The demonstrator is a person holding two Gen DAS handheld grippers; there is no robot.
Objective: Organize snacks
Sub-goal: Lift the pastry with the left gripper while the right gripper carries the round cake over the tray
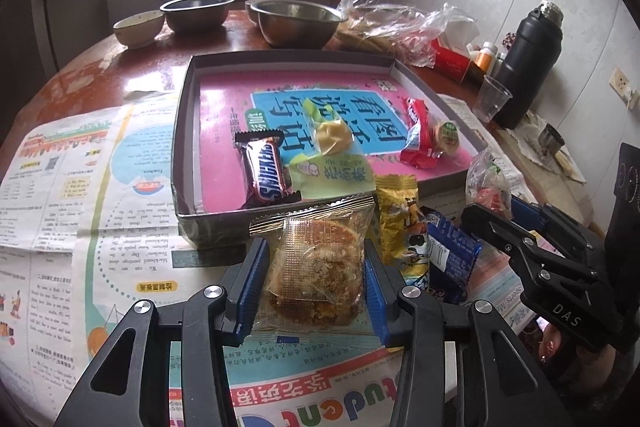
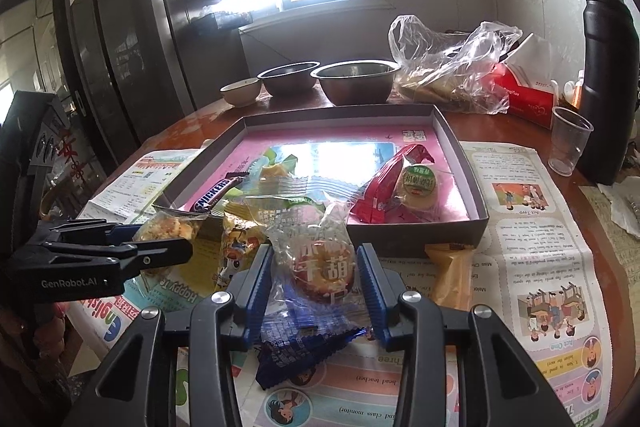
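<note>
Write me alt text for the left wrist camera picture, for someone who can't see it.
The left gripper holds a clear-wrapped pastry between its blue fingers, just in front of a shallow box on a newspaper-covered table. The box holds a Snickers bar and other snacks; more packets lie to the right, beside the right gripper.

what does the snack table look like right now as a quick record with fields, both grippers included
left gripper: shut on a clear-wrapped cake
right gripper: shut on a clear-wrapped round snack
box: open, shallow, pink book as lining
in box: chocolate bar, green-wrapped pastry, red packet, round green-labelled biscuit
outside the box, on newspaper: yellow packet, blue packet, orange packet
behind box: two metal bowls, small pale bowl, plastic bag
right side: black flask, plastic cup
</note>
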